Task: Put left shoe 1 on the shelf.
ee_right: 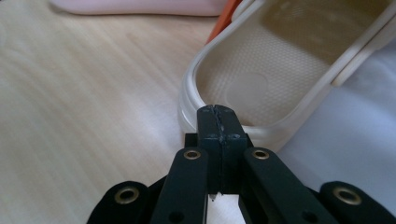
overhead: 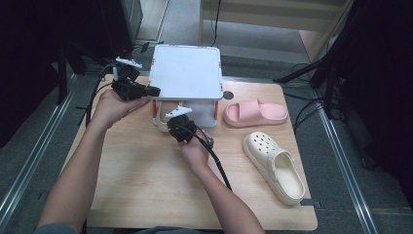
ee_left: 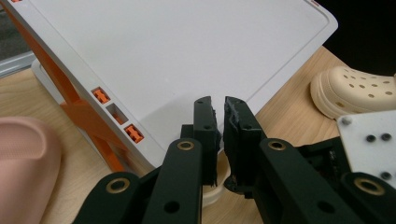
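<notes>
A white two-tier rack (overhead: 185,73) with orange posts stands at the back middle of the wooden table (overhead: 141,185). A cream clog (overhead: 159,122) lies under its top shelf, heel poking out at the front left. My right gripper (overhead: 170,124) is shut and empty, its tips against that clog's heel rim (ee_right: 252,70). My left gripper (overhead: 153,90) sits at the rack's left edge. In the left gripper view its tips (ee_left: 218,105) hang over the shelf top (ee_left: 187,56), closed to a thin slit with nothing in it.
A pink slide sandal (overhead: 255,113) lies just right of the rack. A second cream clog (overhead: 275,165) lies nearer the table's right front edge. Cables trail from both grippers across the table. Dark stands and floor rails flank the table.
</notes>
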A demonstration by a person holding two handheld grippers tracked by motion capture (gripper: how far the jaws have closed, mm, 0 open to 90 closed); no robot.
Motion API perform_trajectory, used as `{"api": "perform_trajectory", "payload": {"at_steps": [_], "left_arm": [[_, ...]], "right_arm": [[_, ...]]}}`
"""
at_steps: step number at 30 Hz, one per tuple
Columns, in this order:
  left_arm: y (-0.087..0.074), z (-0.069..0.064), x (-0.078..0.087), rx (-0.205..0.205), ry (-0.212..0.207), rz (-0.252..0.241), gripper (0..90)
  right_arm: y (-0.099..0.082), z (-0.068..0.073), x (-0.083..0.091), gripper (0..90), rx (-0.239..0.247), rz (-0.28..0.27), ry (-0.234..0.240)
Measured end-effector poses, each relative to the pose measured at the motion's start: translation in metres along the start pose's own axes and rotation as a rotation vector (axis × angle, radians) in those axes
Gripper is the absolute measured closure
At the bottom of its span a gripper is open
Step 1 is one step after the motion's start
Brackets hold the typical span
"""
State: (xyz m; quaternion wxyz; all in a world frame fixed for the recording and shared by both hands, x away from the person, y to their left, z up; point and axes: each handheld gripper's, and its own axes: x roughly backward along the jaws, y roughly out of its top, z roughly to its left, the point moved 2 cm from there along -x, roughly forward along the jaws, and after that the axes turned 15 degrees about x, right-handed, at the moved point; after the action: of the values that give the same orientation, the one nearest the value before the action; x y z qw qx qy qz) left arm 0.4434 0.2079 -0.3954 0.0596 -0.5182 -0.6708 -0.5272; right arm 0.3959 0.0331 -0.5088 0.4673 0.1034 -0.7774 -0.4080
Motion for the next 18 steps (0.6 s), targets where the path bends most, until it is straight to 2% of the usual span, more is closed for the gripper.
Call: {"api": "perform_trajectory", "payload": {"at_steps": [3, 6, 10, 11, 14, 17, 18], "left_arm": [[0.0, 0.0, 0.0, -0.001, 0.002, 0.0, 83.3], [0.0, 0.0, 0.0, -0.002, 0.004, 0.0, 83.3], [0.0, 0.0, 0.0, -0.006, 0.007, -0.003, 83.2], [0.0, 0.0, 0.0, -0.004, 0.004, -0.005, 83.2], [0.0, 0.001, 0.001, -0.011, 0.009, -0.013, 83.1], [0.0, -0.001, 0.002, -0.029, 0.036, -0.017, 81.2], [0.0, -0.001, 0.002, -0.029, 0.036, -0.017, 81.0]], "right_arm": [[0.003, -0.004, -0.005, 90.0, -0.022, 0.001, -0.005], [0.005, -0.008, -0.011, 90.0, -0.013, 0.001, -0.023], [0.005, -0.014, -0.016, 90.0, -0.066, -0.01, -0.004], [0.005, -0.014, -0.015, 90.0, -0.088, -0.002, 0.006], [0.004, -0.012, -0.01, 90.0, -0.086, -0.012, 0.019], [0.002, -0.007, 0.004, 90.0, -0.067, -0.02, 0.063], [0.001, -0.006, 0.008, 90.0, -0.074, -0.021, 0.076]]}}
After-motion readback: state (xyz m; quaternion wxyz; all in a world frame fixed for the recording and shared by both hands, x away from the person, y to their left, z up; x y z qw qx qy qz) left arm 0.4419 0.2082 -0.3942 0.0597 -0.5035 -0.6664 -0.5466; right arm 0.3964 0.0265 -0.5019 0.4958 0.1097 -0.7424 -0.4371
